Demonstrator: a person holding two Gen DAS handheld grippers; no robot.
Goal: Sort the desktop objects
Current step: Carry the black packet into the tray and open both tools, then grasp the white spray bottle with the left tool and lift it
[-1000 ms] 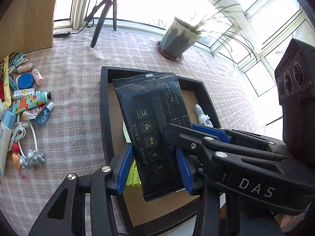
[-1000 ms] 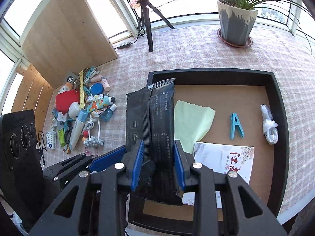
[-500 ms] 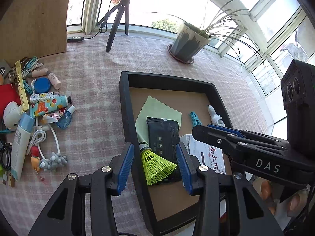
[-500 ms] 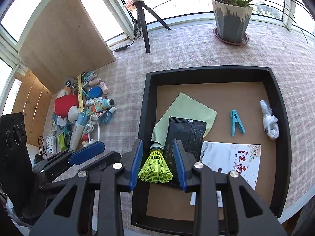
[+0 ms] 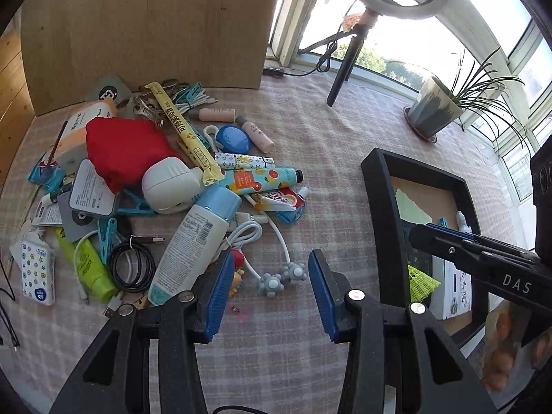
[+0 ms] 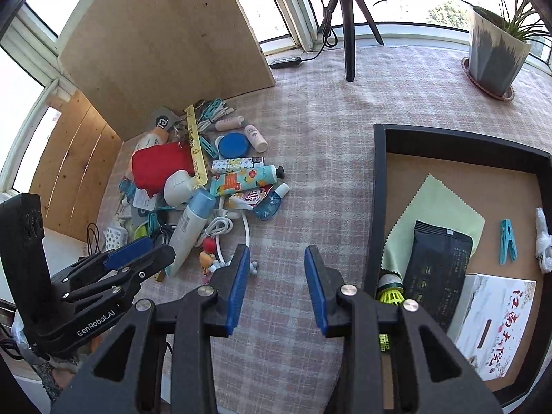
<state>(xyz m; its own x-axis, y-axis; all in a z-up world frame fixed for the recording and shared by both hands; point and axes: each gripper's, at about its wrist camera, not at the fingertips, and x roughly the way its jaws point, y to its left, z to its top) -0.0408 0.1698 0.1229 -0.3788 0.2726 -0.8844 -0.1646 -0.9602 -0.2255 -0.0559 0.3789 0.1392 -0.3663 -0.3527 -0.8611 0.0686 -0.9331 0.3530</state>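
Observation:
A black tray (image 6: 377, 186) on the right holds a green cloth (image 6: 434, 203), a black packet (image 6: 436, 262), a yellow-green shuttlecock (image 6: 390, 293), a teal clothespin (image 6: 507, 241), a white wrapped item (image 6: 543, 241) and a white box (image 6: 496, 324). A pile of loose items lies on the left: a red pouch (image 5: 127, 148), a white and blue bottle (image 5: 193, 238), a colourful tube (image 5: 262, 179), a blue round tin (image 5: 234, 138). My left gripper (image 5: 269, 289) is open and empty above the cloth, near the pile. My right gripper (image 6: 276, 283) is open and empty, left of the tray.
A checked tablecloth (image 5: 321, 158) covers the table. A wooden board (image 5: 145, 24) stands behind the pile. A tripod (image 6: 348, 24) and a potted plant (image 6: 496, 58) stand at the back. White cables (image 5: 248, 231) and a black cable (image 5: 131, 265) lie in the pile.
The black packet was let go and now lies in the tray on the green cloth. Both grippers have swung left, away from the tray, toward the pile.

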